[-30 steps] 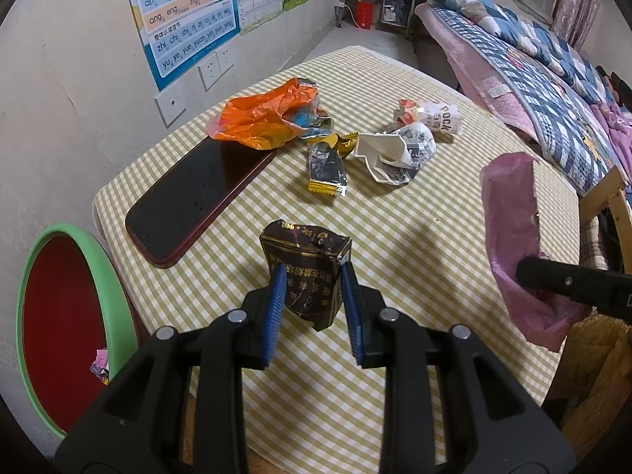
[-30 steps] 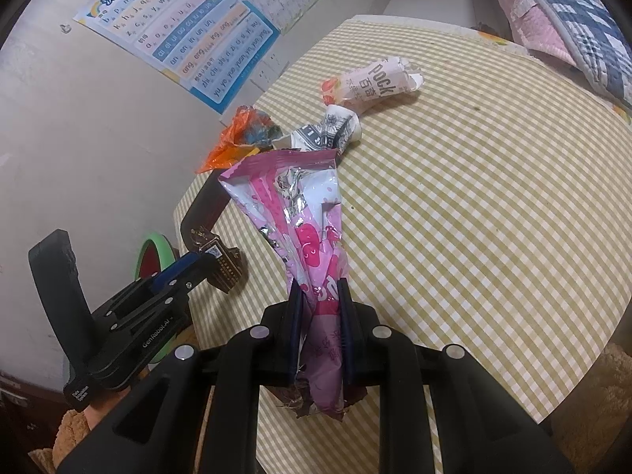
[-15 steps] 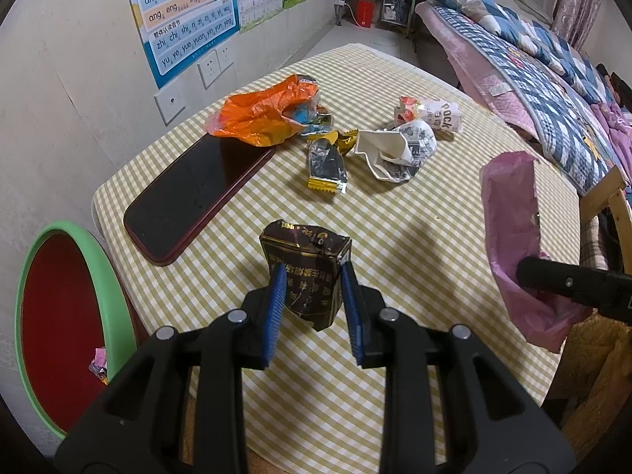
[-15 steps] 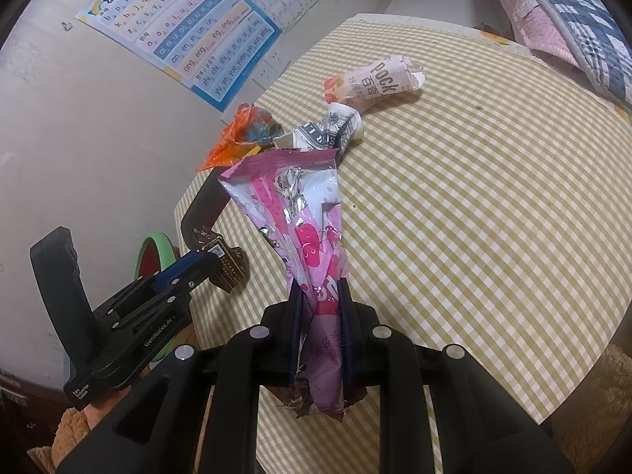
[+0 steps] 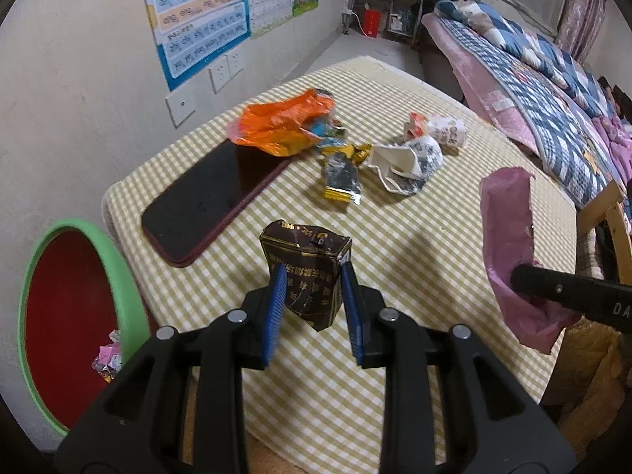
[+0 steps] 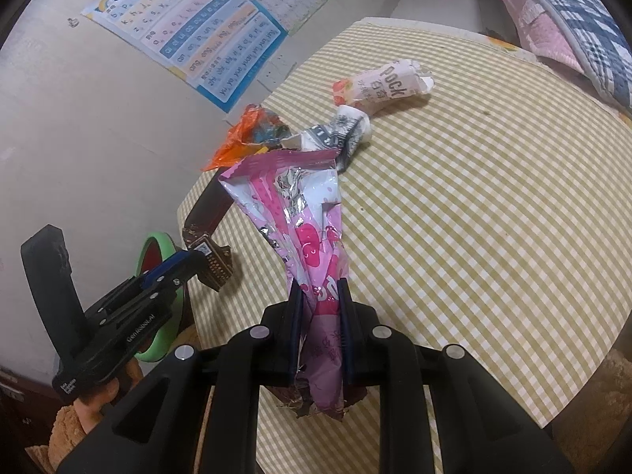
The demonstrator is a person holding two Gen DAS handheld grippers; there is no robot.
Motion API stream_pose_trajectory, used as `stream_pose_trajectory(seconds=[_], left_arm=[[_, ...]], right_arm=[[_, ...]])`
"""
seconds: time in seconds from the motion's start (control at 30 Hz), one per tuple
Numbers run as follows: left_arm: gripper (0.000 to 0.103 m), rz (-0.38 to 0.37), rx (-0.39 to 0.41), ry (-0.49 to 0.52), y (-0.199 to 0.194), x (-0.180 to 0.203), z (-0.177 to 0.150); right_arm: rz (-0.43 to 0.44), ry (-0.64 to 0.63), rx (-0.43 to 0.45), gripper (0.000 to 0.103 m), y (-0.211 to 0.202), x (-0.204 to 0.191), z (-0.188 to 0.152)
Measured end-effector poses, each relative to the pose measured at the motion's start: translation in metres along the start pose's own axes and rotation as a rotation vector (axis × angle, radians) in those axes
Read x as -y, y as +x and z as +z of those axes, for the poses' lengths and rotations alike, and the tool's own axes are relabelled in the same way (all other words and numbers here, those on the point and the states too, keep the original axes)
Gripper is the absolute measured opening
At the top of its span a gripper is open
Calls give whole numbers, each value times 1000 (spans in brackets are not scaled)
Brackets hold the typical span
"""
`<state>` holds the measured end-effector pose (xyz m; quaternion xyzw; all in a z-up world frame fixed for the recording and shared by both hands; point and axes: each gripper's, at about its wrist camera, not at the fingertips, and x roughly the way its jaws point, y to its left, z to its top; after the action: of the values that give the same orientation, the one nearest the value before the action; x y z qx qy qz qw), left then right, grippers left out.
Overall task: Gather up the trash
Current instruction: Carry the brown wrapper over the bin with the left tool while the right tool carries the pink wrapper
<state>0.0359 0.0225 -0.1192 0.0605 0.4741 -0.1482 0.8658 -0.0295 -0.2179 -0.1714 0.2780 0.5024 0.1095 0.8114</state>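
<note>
On the checked yellow-and-white tablecloth of the table (image 5: 454, 260) several pieces of trash lie well apart from us: an orange crumpled plastic bag (image 5: 280, 128), a white crushed paper cup (image 5: 407, 166), a small silver-and-yellow foil wrapper (image 5: 341, 181) and a dark flat phone (image 5: 213, 193), which is no trash. Beside the table's left edge, lower down, stands the round bin with green rim and red inside (image 5: 118, 276).

We hold two pieces above the table. Our right gripper (image 6: 319, 316) has its fingers pressed tight on the long pink foil snack bag (image 6: 304, 233). Our left gripper (image 5: 310, 296) pinches the dark brown crumpled cigarette pack (image 5: 306, 264) between its blue pads (image 5: 276, 304).

We judge the step in hand is to carry the pack over the bin. We should keep the pinch firm, swing left until the pack hangs inside the green rim, and only then spread the fingers. The right bag can follow after.
</note>
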Motion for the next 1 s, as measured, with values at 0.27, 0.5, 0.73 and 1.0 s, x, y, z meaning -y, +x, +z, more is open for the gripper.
stream_pose_trajectory(seconds=[0.27, 0.5, 0.73, 1.0], left_arm=[[27, 31, 35, -41, -17, -18, -1], [27, 41, 57, -64, -27, -31, 0], [27, 48, 112, -84, -44, -48, -3], [27, 86, 156, -136, -62, -86, -18]], right_arm=[[28, -57, 7, 18, 1, -15, -1], [41, -71, 55, 18, -6, -21, -3], [-3, -100, 67, 18, -1, -23, -9], [-67, -166, 19, 18, 16, -41, -24]])
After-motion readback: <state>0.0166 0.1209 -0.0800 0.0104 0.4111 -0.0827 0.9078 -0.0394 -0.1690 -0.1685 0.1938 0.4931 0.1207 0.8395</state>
